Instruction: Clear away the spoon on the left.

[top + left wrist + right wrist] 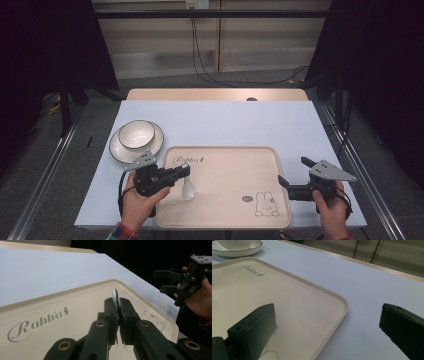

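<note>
A white spoon (188, 189) has its bowl down on the beige tray (235, 170), near the tray's left side. My left gripper (184, 172) is shut on its handle. In the left gripper view the thin handle (115, 298) stands edge-on between the closed jaws of my left gripper (117, 305), above the tray (75, 300) with its "Rabbit" lettering. My right gripper (294, 171) is held open at the tray's right edge with nothing in it. In the right gripper view it (328, 322) straddles the tray's rim (344, 302).
A white bowl (136, 134) sits on a white plate (120, 149) on the pale blue tabletop (225, 120), just beyond the tray's left corner. The bowl (237, 243) and plate (234, 252) also appear top left in the right gripper view. A rabbit drawing (265, 204) marks the tray's near right corner.
</note>
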A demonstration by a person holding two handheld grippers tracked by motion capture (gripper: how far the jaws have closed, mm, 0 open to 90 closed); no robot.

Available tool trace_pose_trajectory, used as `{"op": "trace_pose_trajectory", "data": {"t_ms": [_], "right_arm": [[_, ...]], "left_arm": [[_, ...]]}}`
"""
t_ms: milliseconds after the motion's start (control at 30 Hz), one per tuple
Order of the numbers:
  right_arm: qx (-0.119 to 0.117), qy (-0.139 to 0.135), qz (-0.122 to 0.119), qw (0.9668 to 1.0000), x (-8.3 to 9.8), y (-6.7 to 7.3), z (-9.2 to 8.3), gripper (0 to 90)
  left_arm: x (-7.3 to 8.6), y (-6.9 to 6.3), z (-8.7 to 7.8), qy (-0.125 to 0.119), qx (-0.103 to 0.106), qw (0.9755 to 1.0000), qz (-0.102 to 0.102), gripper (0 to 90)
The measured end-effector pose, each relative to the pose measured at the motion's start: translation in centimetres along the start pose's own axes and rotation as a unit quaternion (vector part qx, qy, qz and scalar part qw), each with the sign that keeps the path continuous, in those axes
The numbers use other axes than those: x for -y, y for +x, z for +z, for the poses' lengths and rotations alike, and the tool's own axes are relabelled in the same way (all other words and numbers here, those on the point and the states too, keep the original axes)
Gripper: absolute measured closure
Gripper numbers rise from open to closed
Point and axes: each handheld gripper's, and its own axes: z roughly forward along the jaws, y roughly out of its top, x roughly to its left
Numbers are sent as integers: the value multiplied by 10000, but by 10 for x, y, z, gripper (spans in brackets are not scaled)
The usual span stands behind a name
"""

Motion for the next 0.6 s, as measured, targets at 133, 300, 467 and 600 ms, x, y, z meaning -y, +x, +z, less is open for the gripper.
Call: {"op": "trace_pose_trajectory", "data": {"t_ms": [133, 300, 467, 600], "right_arm": [[-2, 2, -3, 10000, 0, 0, 0, 5], [-5, 12, -2, 10000, 0, 0, 0, 5], [-17, 4, -9, 10000, 0, 0, 0, 5], [-19, 1, -6, 10000, 0, 0, 0, 5]], "left_arm": [[1, -4, 0, 19, 85, 10000, 9, 855], [2, -8, 1, 97, 170, 9998, 0, 855], [3, -9, 3, 143, 241, 9996, -15, 854], [4, -9, 3, 165, 254, 9995, -43, 855]]}}
